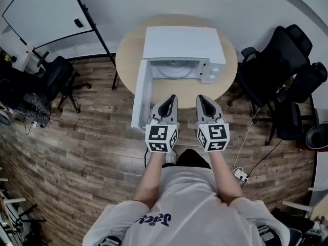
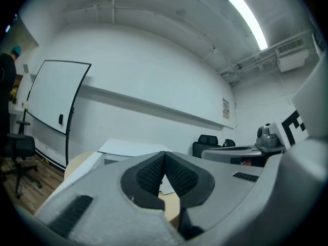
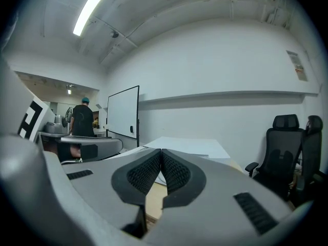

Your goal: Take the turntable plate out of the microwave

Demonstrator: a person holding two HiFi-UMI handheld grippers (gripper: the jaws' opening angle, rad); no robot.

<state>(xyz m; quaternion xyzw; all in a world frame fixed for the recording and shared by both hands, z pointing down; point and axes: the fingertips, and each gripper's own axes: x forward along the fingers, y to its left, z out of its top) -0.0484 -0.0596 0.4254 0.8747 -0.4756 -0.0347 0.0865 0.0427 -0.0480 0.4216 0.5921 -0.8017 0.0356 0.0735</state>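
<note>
A white microwave (image 1: 183, 44) stands on a round wooden table (image 1: 128, 55), its door (image 1: 142, 94) swung open toward me on the left. Inside the cavity lies the pale glass turntable plate (image 1: 176, 68). My left gripper (image 1: 171, 97) and right gripper (image 1: 202, 98) hover side by side just short of the table's near edge, both shut and empty. In the left gripper view the shut left gripper (image 2: 164, 154) points level at the microwave (image 2: 130, 150). In the right gripper view the right gripper (image 3: 161, 151) is shut too, with the microwave (image 3: 189, 146) beyond it.
Black office chairs (image 1: 287, 76) crowd the right of the table; another chair (image 1: 61, 78) stands at the left. A whiteboard (image 1: 43, 12) leans at the far left. A power strip (image 1: 240, 176) lies on the wooden floor. A person (image 3: 82, 119) stands far off.
</note>
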